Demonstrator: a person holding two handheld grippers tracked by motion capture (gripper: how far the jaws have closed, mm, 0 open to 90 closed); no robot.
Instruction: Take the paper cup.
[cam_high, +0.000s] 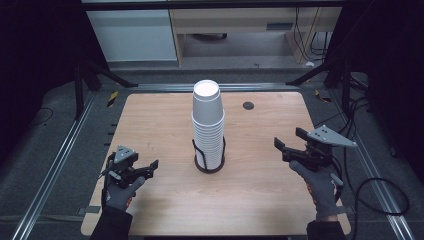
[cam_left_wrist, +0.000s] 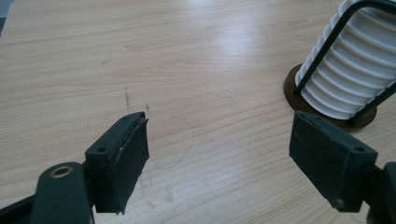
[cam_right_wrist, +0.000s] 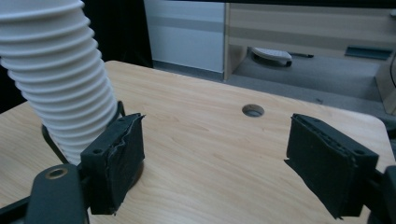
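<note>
1. Black padded jaws of the left gripper (cam_left_wrist: 219, 144) are seen spread wide over bare wood, with nothing between them; the gripper is held low near the left front of the light wooden table (cam_high: 150, 115) by a grey-gloved left hand (cam_high: 120, 192).
2. The jaws of the right gripper (cam_right_wrist: 215, 149) are likewise spread apart and empty. It is held at the table's right side by the gloved right hand (cam_high: 320, 182), and its jaws are pointed towards the middle.
3. The tall stack of nested white ribbed paper cups (cam_high: 207, 125) stands at the table's centre, between the two grippers and well apart from both. It is seated in a black wire holder with a round dark base (cam_high: 209, 167), and its upper part leans slightly.
4. The step in hand is judged to be the approach to the stack, probably so that the top cup can be lifted off.
5. For a clean approach, one gripper should be raised to the top cup and its jaws kept spread until they sit on either side of the cup wall just under the rim.
6. Only light pressure should be applied, since thin paper is likely to crush.
7. The holder's wire should be avoided by the jaws, and the stack steadied with the other gripper if the nested cups cling.
8. The lift should be made along the stack's lean, not sideways, so that nothing is toppled.
</note>
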